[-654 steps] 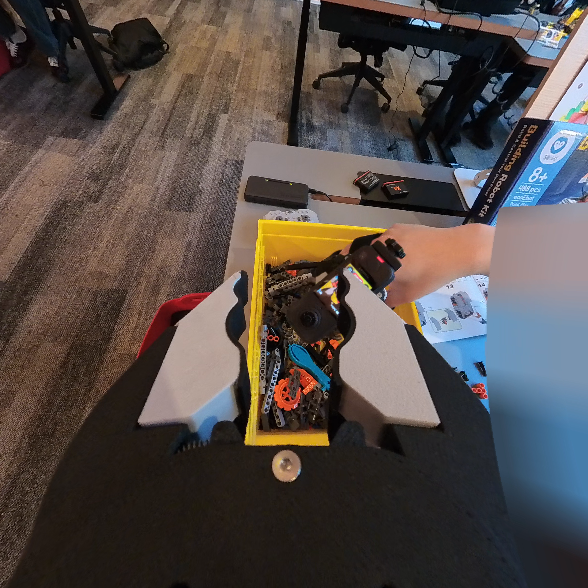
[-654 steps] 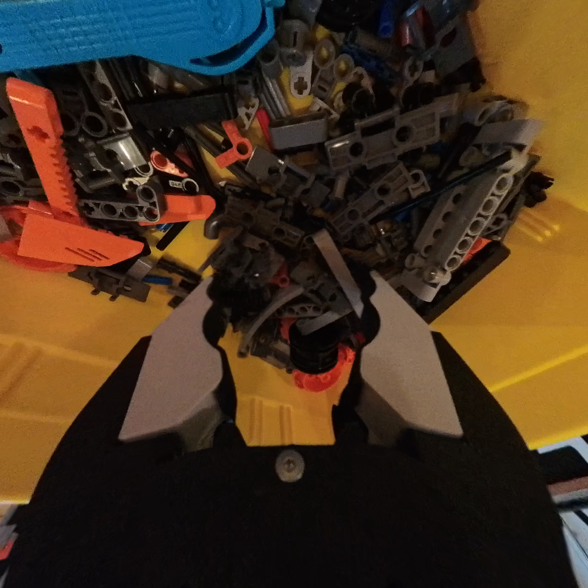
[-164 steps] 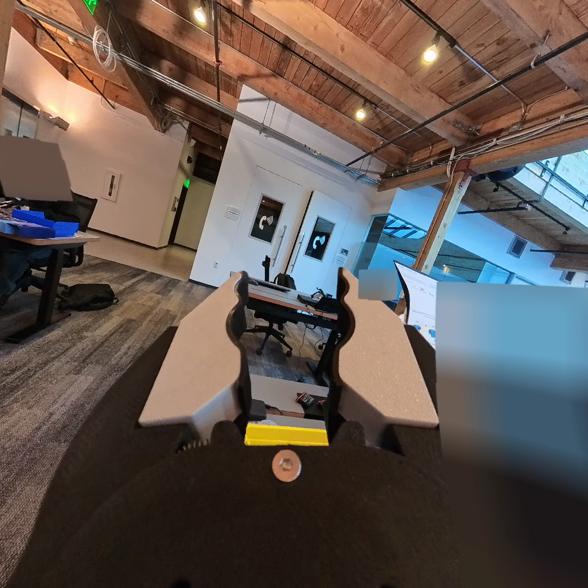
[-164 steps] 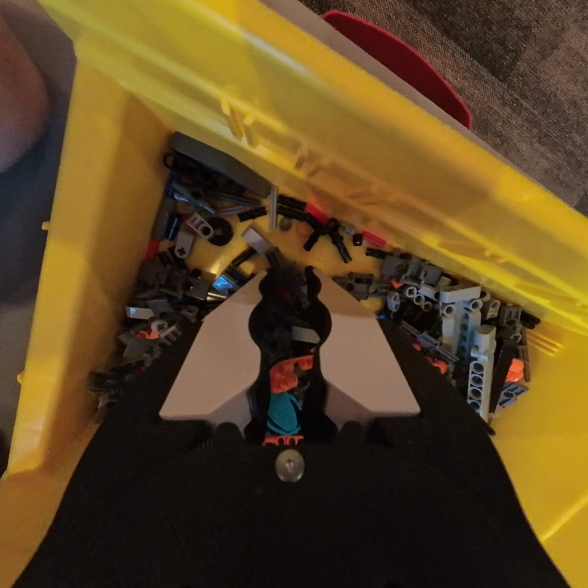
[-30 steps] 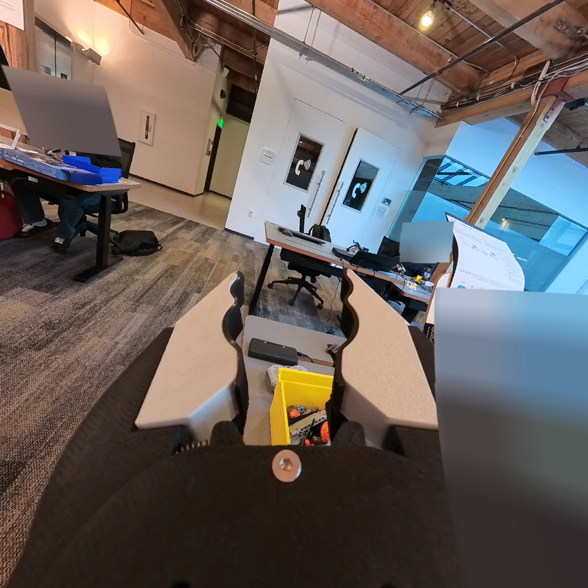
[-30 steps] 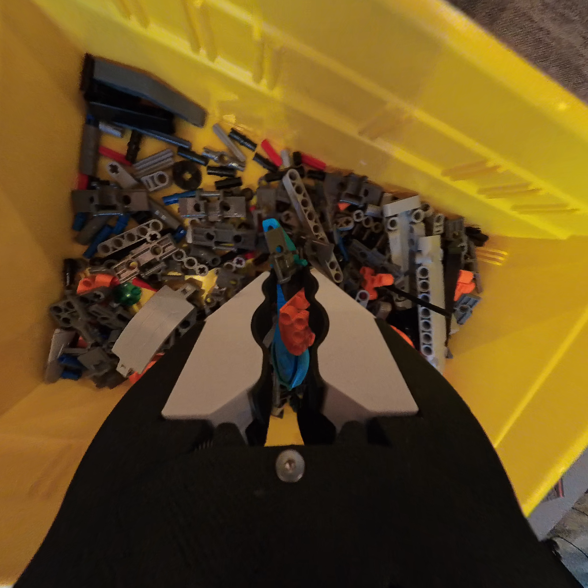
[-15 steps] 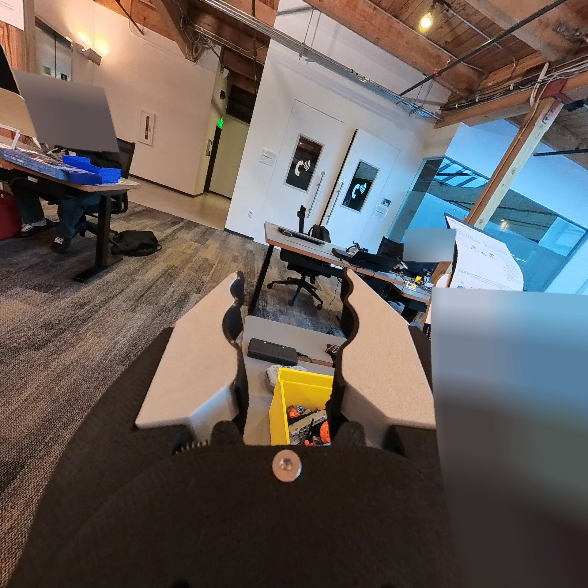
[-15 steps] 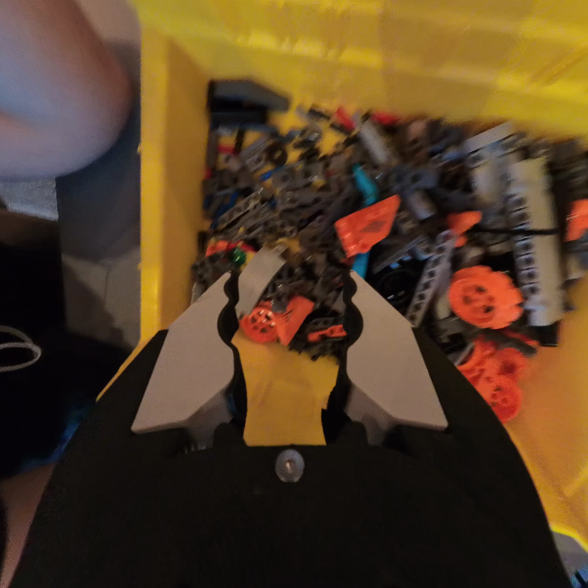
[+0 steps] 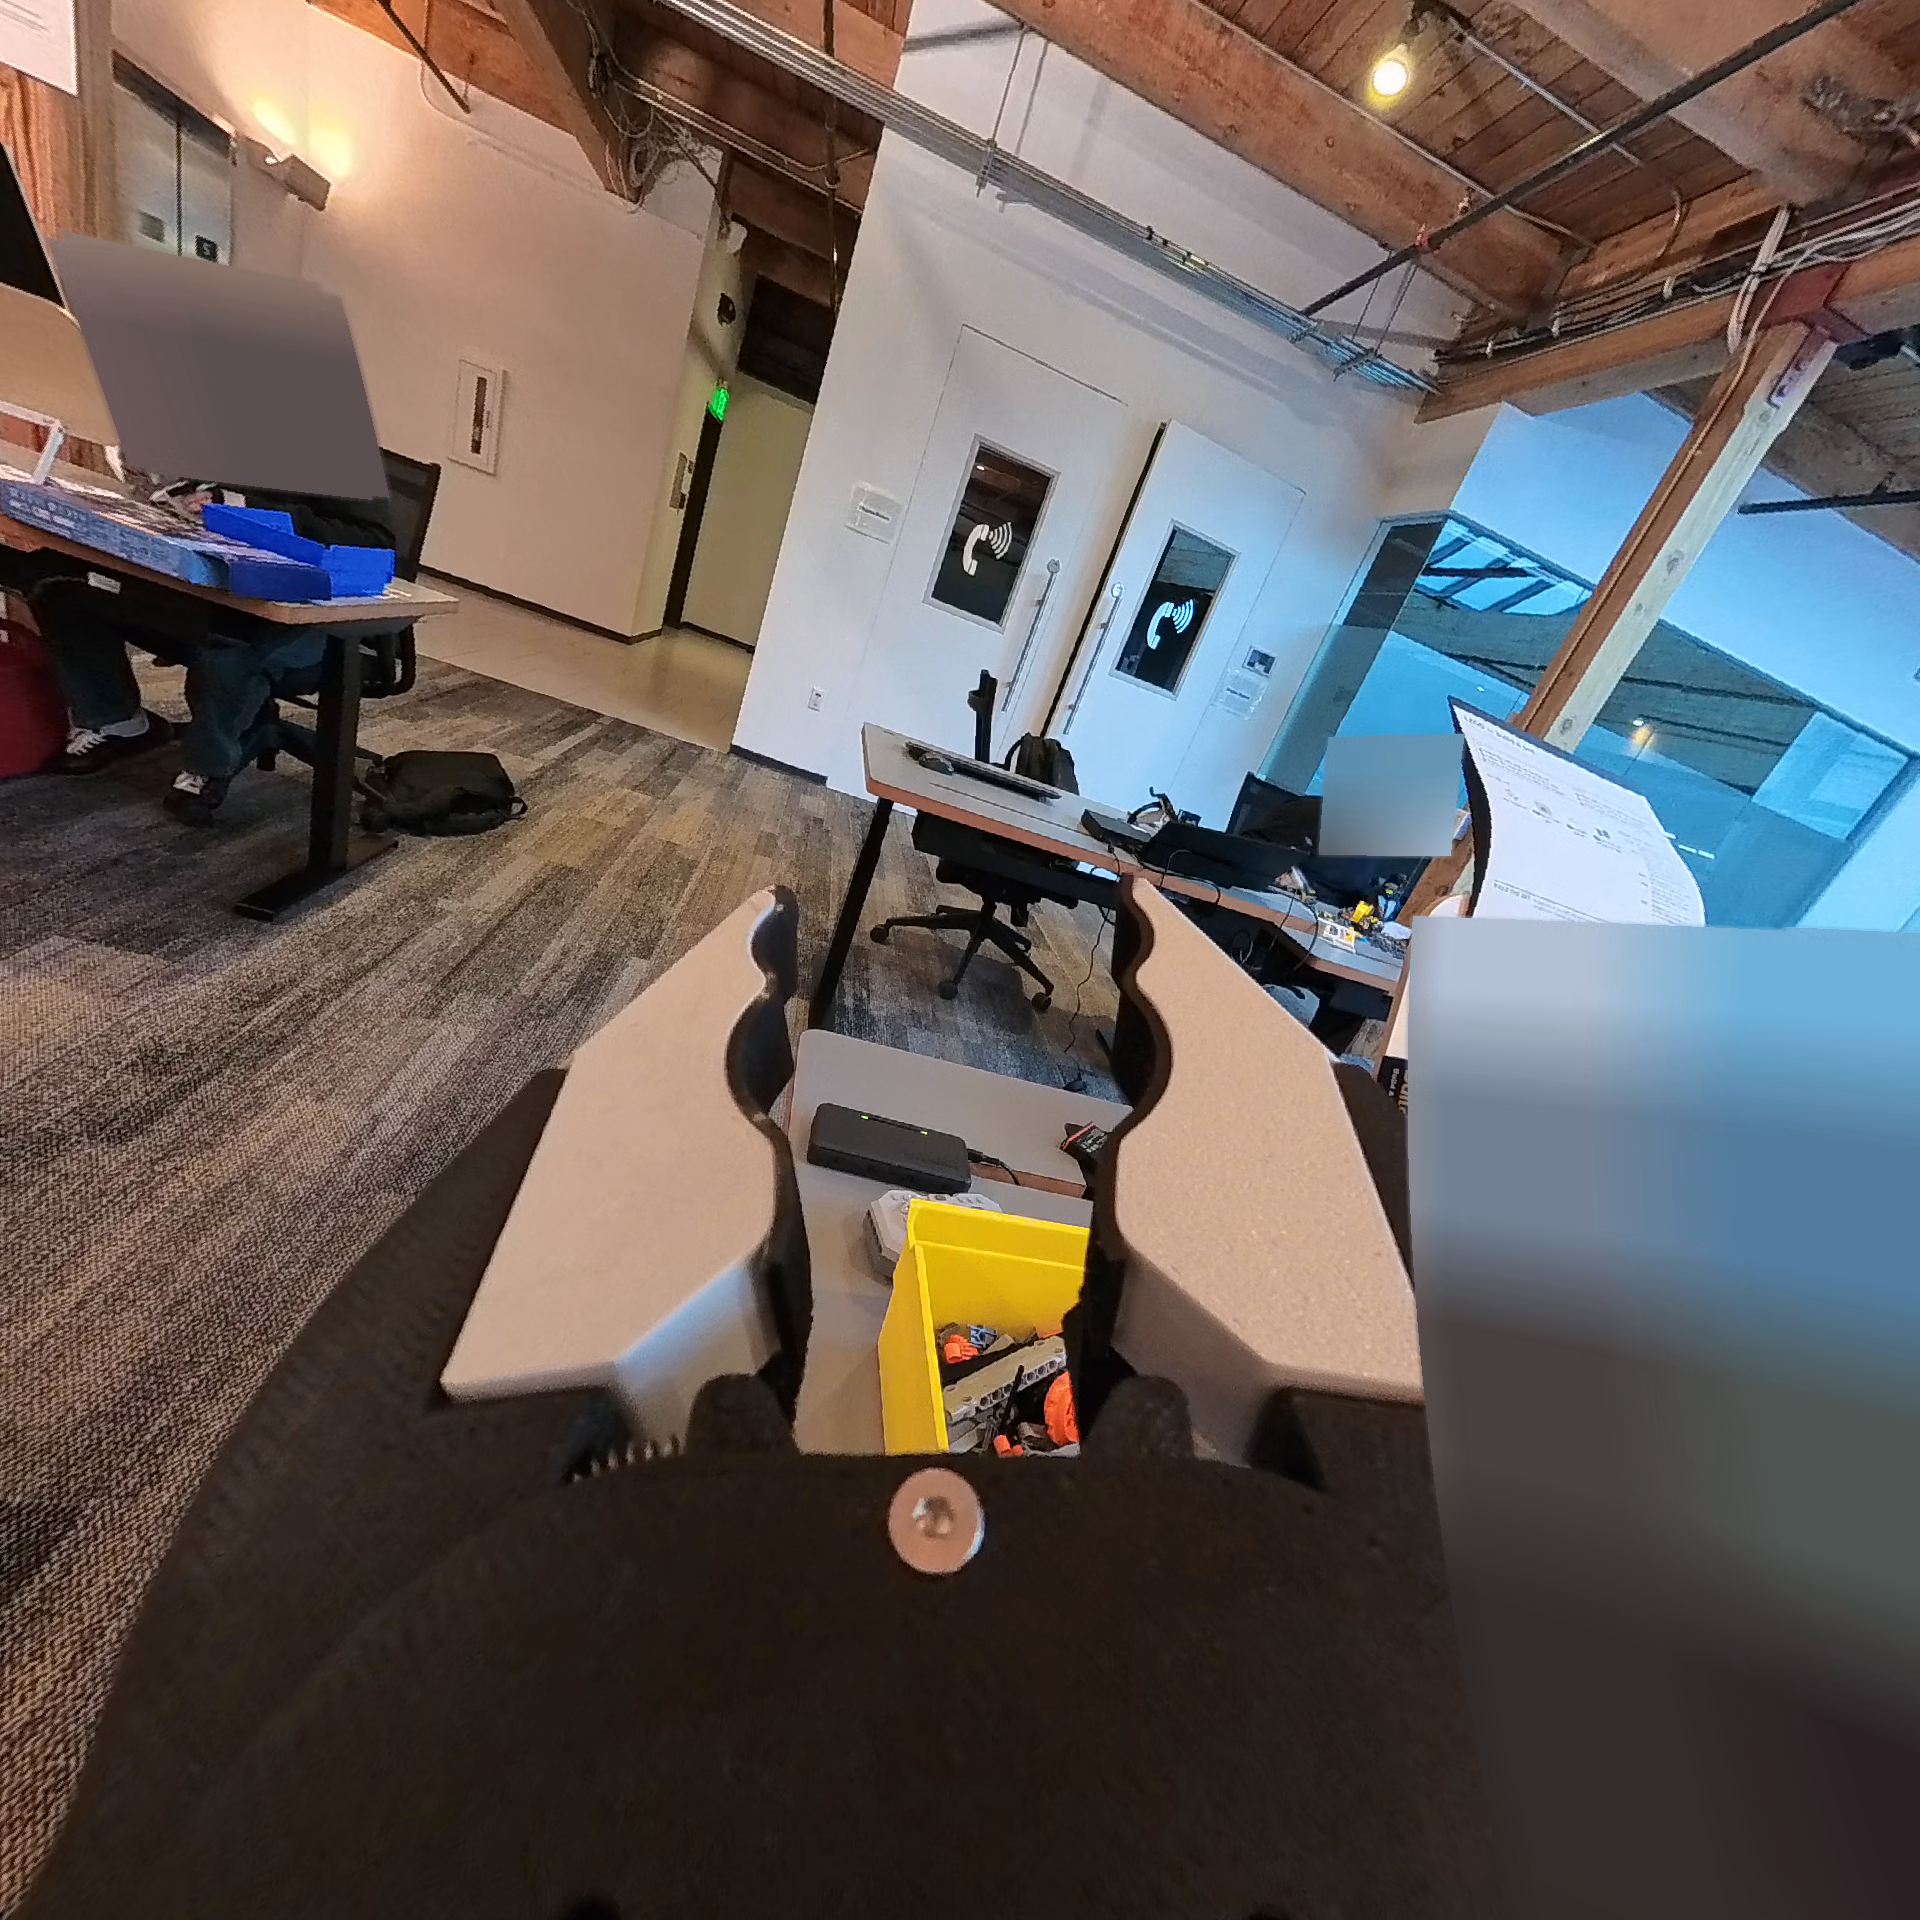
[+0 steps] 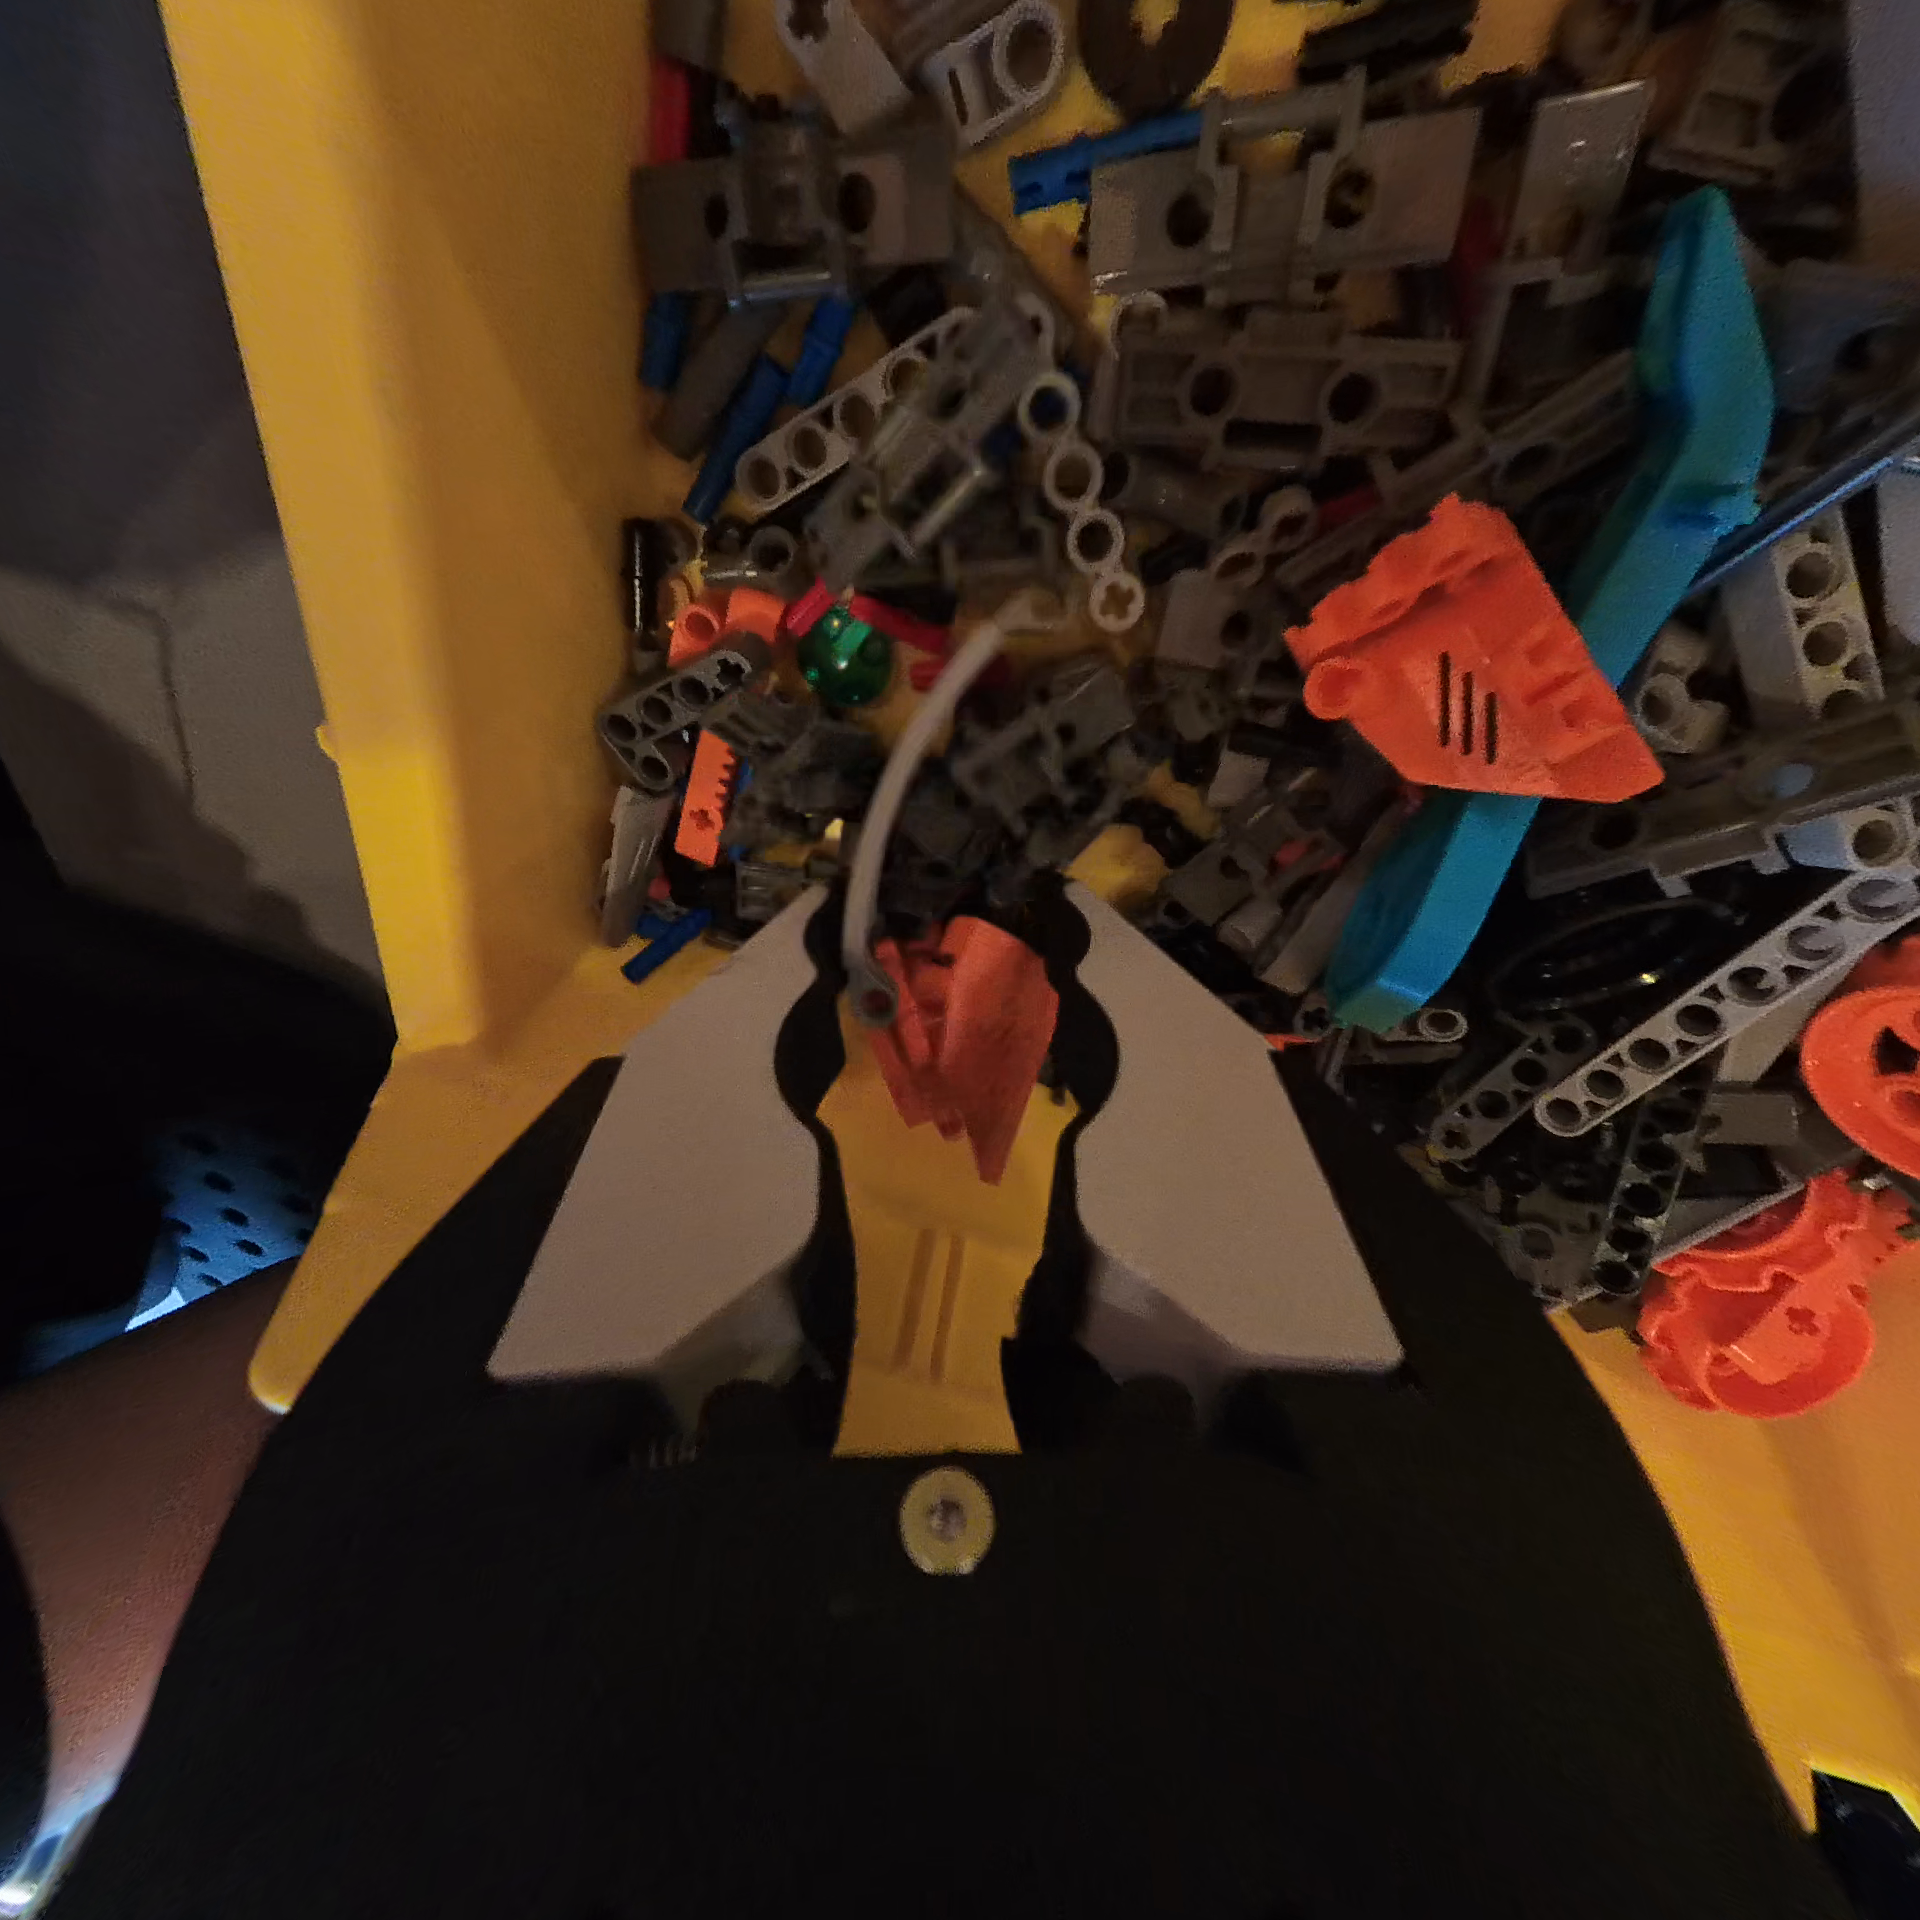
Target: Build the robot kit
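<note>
My right gripper (image 10: pixel 945 914) is low inside the yellow bin (image 10: pixel 416 520), at its near left corner. Its jaws are partly closed around an orange panel piece (image 10: pixel 966 1039) that stands on edge between them, with a narrow gap at the left finger. A thin curved grey piece (image 10: pixel 894 790) ends at that finger's tip. A second orange panel (image 10: pixel 1475 675) and a teal lever (image 10: pixel 1662 520) lie on the pile to the right. My left gripper (image 9: pixel 951 935) is open and empty. It is held high above the bin (image 9: pixel 987 1278) and points out into the room.
Several grey beams and connectors, and orange wheels (image 10: pixel 1766 1320), fill the bin. A black box (image 9: pixel 888 1148) lies on the grey table (image 9: pixel 935 1081) beyond the bin. Desks, an office chair (image 9: pixel 987 914) and carpet lie farther off. A person's arm (image 10: pixel 125 1475) is at the lower left. The grippers' ends are close to 45 cm from one another. The teal lever (image 10: pixel 1662 520) is about 9 cm from my right fingertips and 35 cm from my left.
My right gripper has dropped closer into the bin's near left corner and narrowed its jaws around the orange panel. One second ago it was shut on other pieces. The left gripper has barely moved.
</note>
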A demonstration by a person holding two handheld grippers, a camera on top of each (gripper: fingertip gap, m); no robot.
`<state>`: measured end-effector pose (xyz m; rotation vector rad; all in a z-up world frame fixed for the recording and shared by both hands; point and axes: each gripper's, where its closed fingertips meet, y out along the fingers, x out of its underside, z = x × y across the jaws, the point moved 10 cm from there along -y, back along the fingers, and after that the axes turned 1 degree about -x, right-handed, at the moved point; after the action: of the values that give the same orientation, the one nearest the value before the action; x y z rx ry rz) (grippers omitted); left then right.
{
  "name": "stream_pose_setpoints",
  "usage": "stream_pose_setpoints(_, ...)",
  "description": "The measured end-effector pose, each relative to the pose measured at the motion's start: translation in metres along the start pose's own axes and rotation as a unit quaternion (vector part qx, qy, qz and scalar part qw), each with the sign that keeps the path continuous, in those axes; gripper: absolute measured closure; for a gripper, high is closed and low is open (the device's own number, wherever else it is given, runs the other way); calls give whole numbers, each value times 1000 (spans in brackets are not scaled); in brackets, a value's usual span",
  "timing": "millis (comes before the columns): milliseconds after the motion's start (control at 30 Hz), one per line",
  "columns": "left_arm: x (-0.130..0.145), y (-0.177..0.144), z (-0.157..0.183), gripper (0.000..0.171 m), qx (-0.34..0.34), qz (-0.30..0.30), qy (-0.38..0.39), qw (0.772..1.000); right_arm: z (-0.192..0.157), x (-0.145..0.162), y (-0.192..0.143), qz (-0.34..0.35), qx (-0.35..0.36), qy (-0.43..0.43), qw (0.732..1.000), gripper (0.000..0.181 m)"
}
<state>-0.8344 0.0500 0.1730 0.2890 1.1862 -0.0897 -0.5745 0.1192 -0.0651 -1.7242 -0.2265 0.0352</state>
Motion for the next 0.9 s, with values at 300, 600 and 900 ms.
stream_pose_setpoints(300,0,-1,-1,114,1,3,-3,1000,24,2,-14,72,22,22,997,173)
stream_pose_setpoints(600,0,0,-1,114,2,3,-3,1000,41,-6,-31,156,80,32,984,173)
stream_pose_setpoints(900,0,1,0,114,3,1,-2,1000,55,0,-45,199,122,45,971,146)
